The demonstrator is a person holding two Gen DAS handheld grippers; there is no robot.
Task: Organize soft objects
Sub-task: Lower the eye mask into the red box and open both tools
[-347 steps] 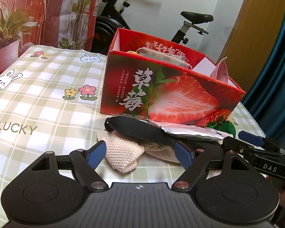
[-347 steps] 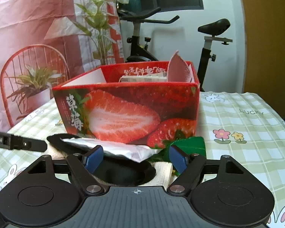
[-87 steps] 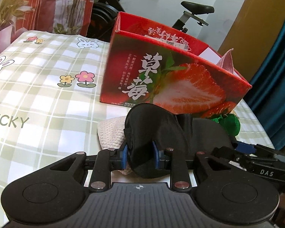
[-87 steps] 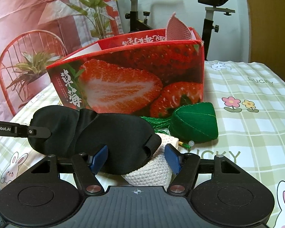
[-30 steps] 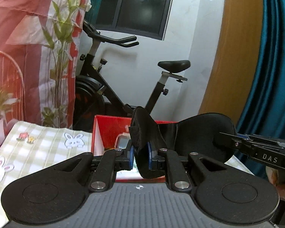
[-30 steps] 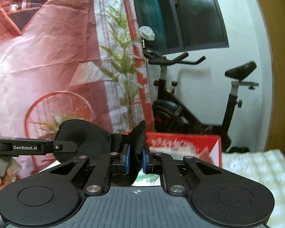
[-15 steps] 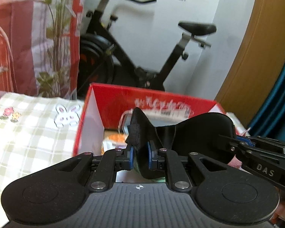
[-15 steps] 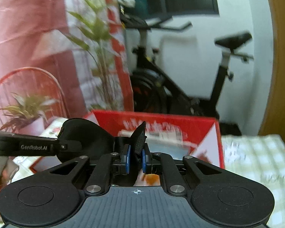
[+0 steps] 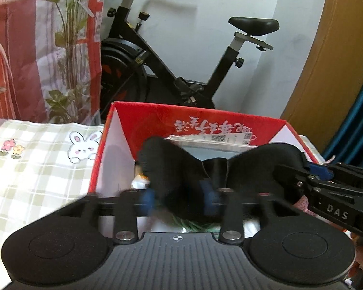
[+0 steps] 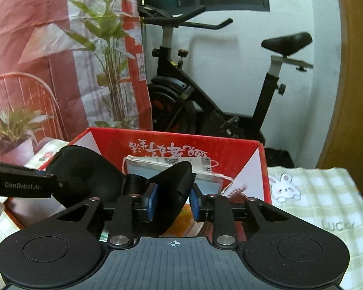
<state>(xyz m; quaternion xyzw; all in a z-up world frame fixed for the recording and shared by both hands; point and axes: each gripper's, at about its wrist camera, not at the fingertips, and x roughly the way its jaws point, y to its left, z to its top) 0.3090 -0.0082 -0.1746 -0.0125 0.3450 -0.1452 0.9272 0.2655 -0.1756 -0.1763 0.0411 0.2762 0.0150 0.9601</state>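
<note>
The black eye mask (image 9: 181, 178) hides most of the box's (image 9: 123, 130) contents.

Exercise bike (image 9: 181, 55): behind the checked tablecloth (image 9: 36, 169)
Printed curtain (image 10: 48, 48): left of the exercise bike

My left tool (image 9: 179, 197) is matt black plastic, with a ribbed plate, small bright metal screws and blue rubbery-looking pads; my right tool (image 10: 173, 201) is built the same. The eye mask (image 9: 179, 181) between them is soft black cloth, matt, with a smooth padded surface. The box (image 9: 193, 123) is cardboard, glossy printed red outside and plain white inside. In it lies a packet (image 10: 171, 166) of clear, shiny plastic film with a paper label. The desk (image 9: 36, 169) wears a smooth checked cover with a slight sheen. Behind, the exercise bike (image 10: 205, 101) shows black painted metal and a matt saddle
</note>
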